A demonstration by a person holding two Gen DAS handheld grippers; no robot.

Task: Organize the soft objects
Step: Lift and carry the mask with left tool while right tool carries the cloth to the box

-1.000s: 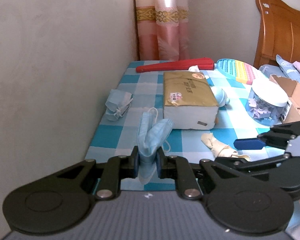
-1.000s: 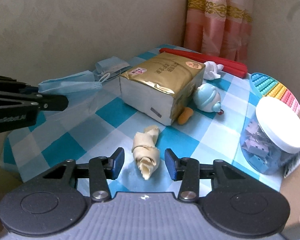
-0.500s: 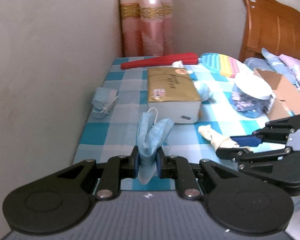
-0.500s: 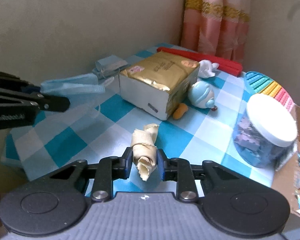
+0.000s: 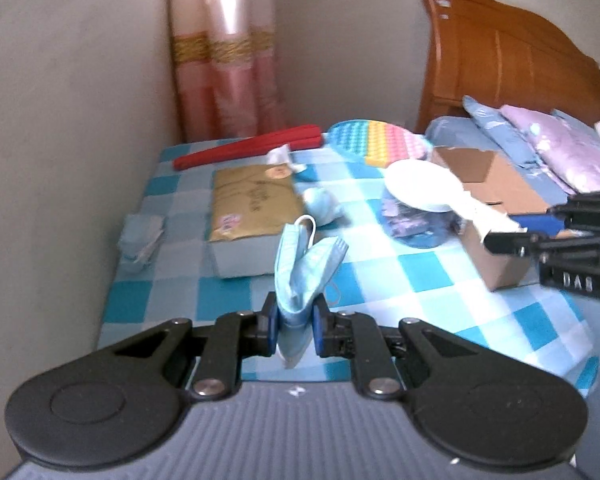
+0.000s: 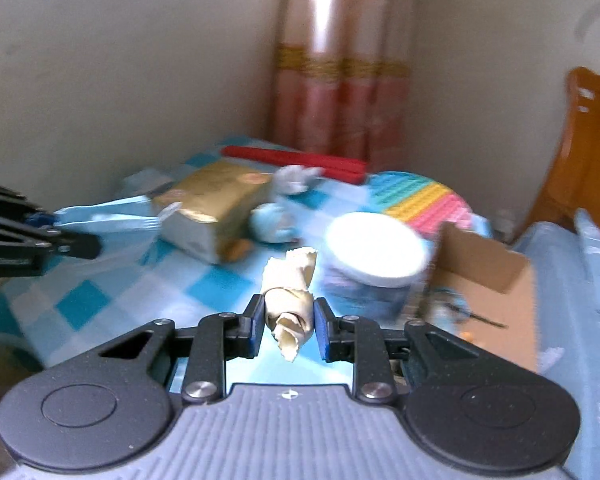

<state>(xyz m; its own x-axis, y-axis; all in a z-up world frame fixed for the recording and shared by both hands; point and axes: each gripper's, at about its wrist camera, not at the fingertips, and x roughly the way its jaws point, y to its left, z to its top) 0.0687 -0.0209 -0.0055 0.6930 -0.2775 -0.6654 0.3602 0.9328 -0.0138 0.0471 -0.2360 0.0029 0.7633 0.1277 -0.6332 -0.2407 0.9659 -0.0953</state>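
Note:
My left gripper is shut on a light blue face mask and holds it above the checked tablecloth. My right gripper is shut on a rolled cream cloth, lifted off the table. The right gripper also shows at the right edge of the left wrist view, over an open cardboard box. The left gripper with the mask shows at the left of the right wrist view. A second folded blue mask lies by the wall.
A gold tissue pack, a blue plush toy, a white-lidded clear jar, a red folded fan and a rainbow pop mat lie on the table. A bed with pillows stands to the right.
My right gripper shut on the cream cloth, lifted it off the table and swung right toward the cardboard box. My left gripper rose and turned right, still holding the mask.

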